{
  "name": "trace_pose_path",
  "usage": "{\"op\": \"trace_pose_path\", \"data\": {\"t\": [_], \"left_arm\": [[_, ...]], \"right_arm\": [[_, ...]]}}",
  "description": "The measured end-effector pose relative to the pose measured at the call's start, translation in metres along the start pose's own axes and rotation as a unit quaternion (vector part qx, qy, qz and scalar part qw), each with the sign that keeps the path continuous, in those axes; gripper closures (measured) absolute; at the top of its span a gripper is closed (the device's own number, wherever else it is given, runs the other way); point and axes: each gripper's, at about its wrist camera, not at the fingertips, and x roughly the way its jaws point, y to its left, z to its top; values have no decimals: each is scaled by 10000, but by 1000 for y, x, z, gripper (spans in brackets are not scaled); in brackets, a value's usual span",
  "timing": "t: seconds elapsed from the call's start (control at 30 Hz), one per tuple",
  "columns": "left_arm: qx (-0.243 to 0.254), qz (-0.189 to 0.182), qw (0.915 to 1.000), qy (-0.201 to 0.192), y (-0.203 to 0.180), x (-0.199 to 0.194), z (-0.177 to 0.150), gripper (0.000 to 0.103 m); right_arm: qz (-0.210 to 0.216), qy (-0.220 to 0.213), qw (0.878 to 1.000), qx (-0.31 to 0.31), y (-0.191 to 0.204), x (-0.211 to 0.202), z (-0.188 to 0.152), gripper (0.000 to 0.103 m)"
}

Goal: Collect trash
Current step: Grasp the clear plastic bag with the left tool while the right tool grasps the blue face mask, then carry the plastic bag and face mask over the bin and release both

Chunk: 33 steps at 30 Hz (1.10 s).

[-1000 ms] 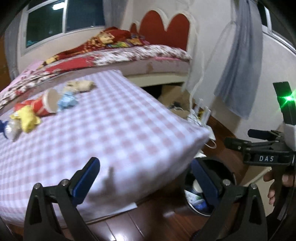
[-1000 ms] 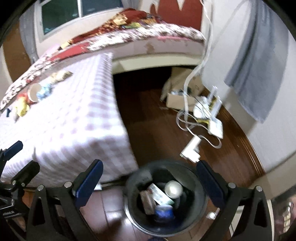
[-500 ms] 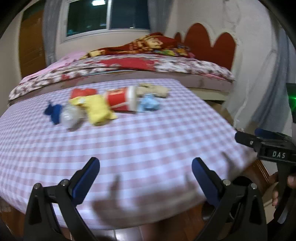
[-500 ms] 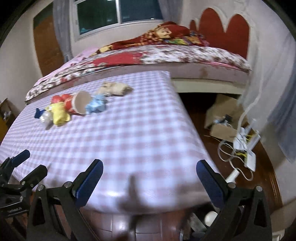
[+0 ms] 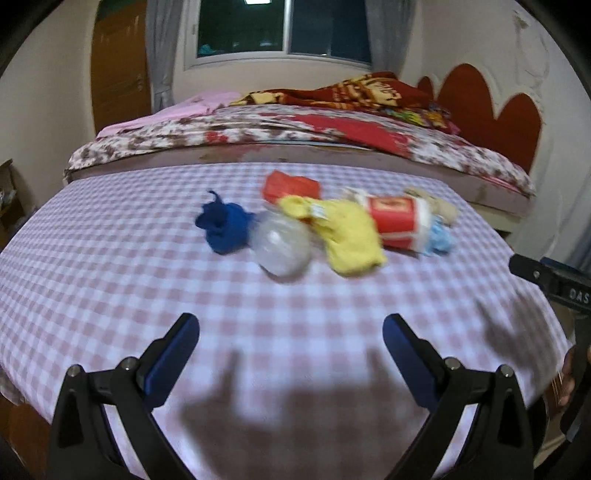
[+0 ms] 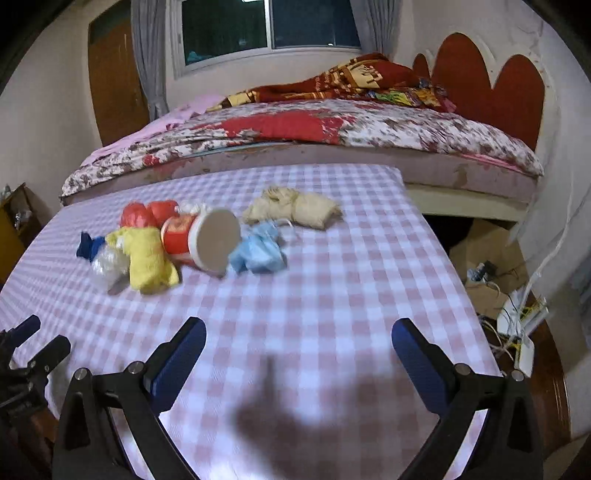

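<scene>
A heap of trash lies on the far half of a pink-checked table (image 5: 147, 280) (image 6: 351, 295). It holds a blue wad (image 5: 223, 229) (image 6: 86, 245), a clear plastic ball (image 5: 282, 245) (image 6: 109, 264), a yellow cloth (image 5: 349, 234) (image 6: 149, 262), a red packet (image 5: 291, 186) (image 6: 147, 214), a red paper cup on its side (image 5: 400, 219) (image 6: 203, 240), a light-blue crumple (image 5: 439, 236) (image 6: 258, 253) and a beige wad (image 5: 434, 205) (image 6: 295, 210). My left gripper (image 5: 290, 354) and right gripper (image 6: 299, 356) are both open and empty, above the near table edge.
A bed (image 6: 332, 133) with floral and red covers stands behind the table, below a window (image 6: 269, 26). To the right, on the wooden floor, are a cardboard box (image 6: 484, 251), cables and a white power strip (image 6: 524, 354). A wooden door (image 5: 120, 62) is at far left.
Both grippers swung left and up from the black bin on the floor to face the table. The trash heap now sits centred ahead; the bin is out of view.
</scene>
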Motion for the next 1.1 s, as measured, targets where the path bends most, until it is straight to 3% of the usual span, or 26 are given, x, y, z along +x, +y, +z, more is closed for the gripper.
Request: {"op": "trace_pose_path", "data": {"t": [0.07,0.13,0.2,0.37,0.43,0.5,0.63,0.67,0.93,1.1], "left_arm": [[-76,-56,9999,57,7,13,9,8],[-155,-138,9996,189,11,29,17,23],[-292,-242,9988,305,16,45,24,25],[-317,-408,9976,469,18,70,36,27],[-309,-471,9965,620,17,82,39,33],[-301,-526,9957,705,17,88,40,39],[-272,-652,9937,871,16,99,40,57],[-281,-699,9940,787,18,96,41,58],[13,-584,9976,362,16,47,27,59],[-110,-447,9988,148,22,20,19,59]], "right_arm": [[28,96,9999,-67,6,18,9,2],[125,222,9996,-97,11,38,17,14],[222,384,9990,-110,15,55,22,27],[290,514,9981,-164,24,89,39,27],[287,629,9975,-163,26,103,44,33],[385,741,9964,-132,27,113,47,46],[456,821,9952,-268,31,119,45,63],[464,808,9952,-307,31,118,44,72],[519,542,9962,-434,20,72,28,75],[532,420,9968,-423,8,39,15,75]]}}
